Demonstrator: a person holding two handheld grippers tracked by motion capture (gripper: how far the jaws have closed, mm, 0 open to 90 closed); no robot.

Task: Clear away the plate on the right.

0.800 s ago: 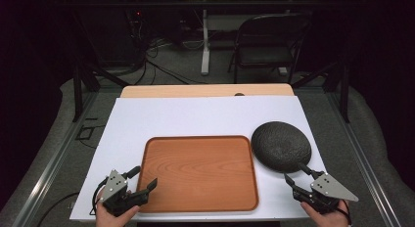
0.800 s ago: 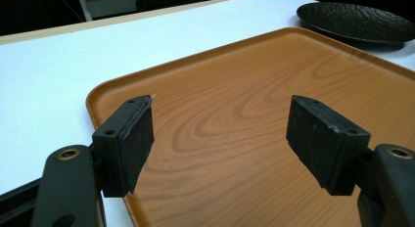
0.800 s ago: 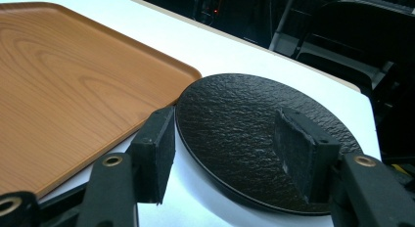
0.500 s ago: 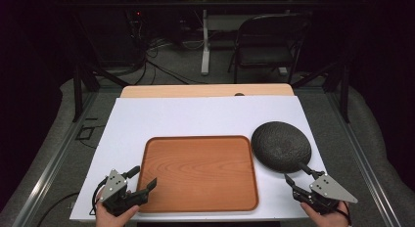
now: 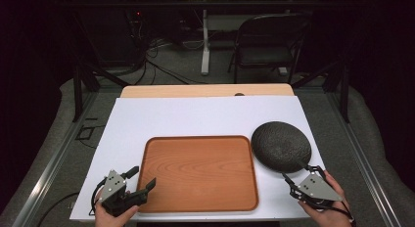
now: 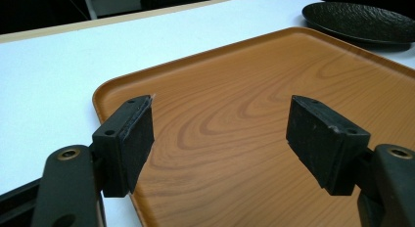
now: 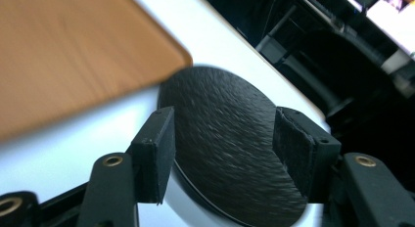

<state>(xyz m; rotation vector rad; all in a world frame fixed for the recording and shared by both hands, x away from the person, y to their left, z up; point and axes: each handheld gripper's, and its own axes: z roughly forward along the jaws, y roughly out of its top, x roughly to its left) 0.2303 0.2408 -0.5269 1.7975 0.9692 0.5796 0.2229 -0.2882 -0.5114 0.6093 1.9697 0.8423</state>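
Observation:
A wooden tray (image 5: 198, 172) lies in the middle of the white table, with nothing on it. A black textured plate (image 5: 281, 146) sits just right of the tray. My left gripper (image 5: 142, 177) is open at the tray's near left corner, its jaws reaching over the tray's edge (image 6: 105, 90). My right gripper (image 5: 299, 174) is open at the plate's near rim, tilted, with the plate (image 7: 225, 139) between and beyond its pads. The tray's corner (image 7: 166, 46) shows at the upper left of the right gripper view. The plate (image 6: 359, 21) also appears far right in the left gripper view.
The white table top (image 5: 195, 117) is bare behind the tray. A wooden strip (image 5: 205, 90) runs along its far edge. Beyond stand a folding chair (image 5: 266, 46) and a table leg with cables (image 5: 205, 46) on the floor.
My right gripper has crept slightly toward the plate and rolled a little. The left gripper has barely moved.

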